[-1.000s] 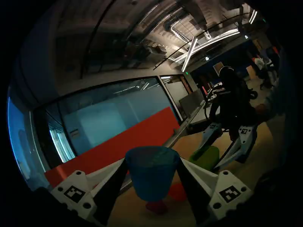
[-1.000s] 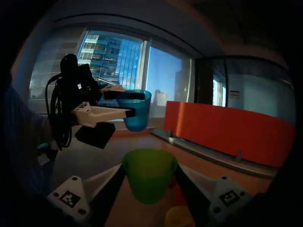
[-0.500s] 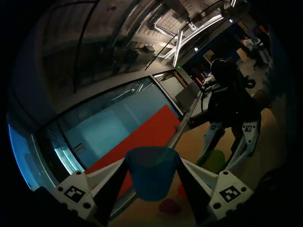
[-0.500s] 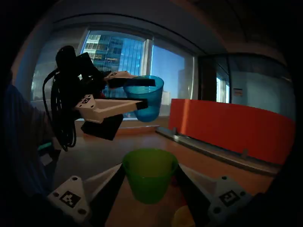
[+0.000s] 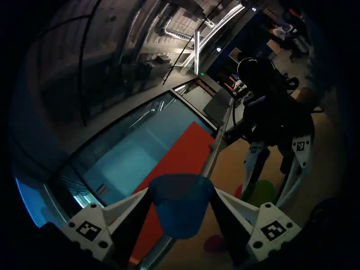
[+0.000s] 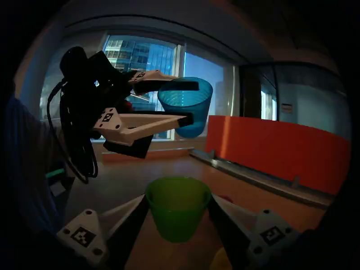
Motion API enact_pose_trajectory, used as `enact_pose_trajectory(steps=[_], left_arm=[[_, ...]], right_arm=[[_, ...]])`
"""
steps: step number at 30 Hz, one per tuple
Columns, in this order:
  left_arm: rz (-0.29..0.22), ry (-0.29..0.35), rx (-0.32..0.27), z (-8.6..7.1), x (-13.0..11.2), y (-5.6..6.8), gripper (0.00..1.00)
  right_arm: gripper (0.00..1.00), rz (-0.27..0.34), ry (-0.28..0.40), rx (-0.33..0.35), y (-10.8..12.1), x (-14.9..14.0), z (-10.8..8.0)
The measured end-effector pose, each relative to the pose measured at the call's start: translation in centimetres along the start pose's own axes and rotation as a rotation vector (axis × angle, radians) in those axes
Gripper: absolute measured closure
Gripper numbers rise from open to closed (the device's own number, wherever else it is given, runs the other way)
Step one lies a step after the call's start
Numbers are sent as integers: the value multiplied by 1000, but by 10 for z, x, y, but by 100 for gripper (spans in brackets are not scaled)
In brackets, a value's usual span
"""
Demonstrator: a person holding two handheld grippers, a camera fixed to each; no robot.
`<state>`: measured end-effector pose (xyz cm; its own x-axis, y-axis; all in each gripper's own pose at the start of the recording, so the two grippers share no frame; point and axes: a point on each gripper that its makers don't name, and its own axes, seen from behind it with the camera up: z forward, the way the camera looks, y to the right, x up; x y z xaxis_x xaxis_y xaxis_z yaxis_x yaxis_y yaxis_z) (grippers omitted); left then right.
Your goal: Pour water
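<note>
My left gripper [image 5: 181,211] is shut on a blue plastic cup [image 5: 181,208]. In the right gripper view the same blue cup [image 6: 185,105] hangs high above the table, tipped with its mouth turned toward the camera, held by the left gripper [image 6: 189,102]. My right gripper [image 6: 178,211] is shut on a green cup [image 6: 178,207], upright and lower, below and in front of the blue one. In the left gripper view the right gripper [image 5: 274,180] stands over the green cup [image 5: 264,191]. No water is discernible.
A wooden table [image 6: 130,180] runs to an orange partition [image 6: 279,153] with a metal rail. A pink disc [image 5: 215,244] and a yellow object [image 6: 221,261] lie on the table. Big windows [image 6: 148,67] stand behind. A person's sleeve [image 6: 27,180] is at the left.
The left gripper has lifted the blue cup up and toward the green cup while tipping it, its mouth now facing the right gripper's camera. The green cup has stayed put.
</note>
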<state>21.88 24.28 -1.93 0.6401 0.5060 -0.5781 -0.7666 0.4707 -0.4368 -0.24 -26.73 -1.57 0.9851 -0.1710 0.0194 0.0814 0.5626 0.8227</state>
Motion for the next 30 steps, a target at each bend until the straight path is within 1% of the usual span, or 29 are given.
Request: enact_pose_trajectory(steps=[5,11,20,30], left_arm=[[59,2,-1,6,4,0,13],[113,6,0,10,8,0,13],[178,0,3,14,8,1,13],[231,-3,8,14,10,-2,13]], right_arm=[[9,3,0,4,-2,0,2],[9,4,0,7,-3,-1,3],[9,4,2,7,-3,0,1],[9,7,9,7,-1,1,-2]])
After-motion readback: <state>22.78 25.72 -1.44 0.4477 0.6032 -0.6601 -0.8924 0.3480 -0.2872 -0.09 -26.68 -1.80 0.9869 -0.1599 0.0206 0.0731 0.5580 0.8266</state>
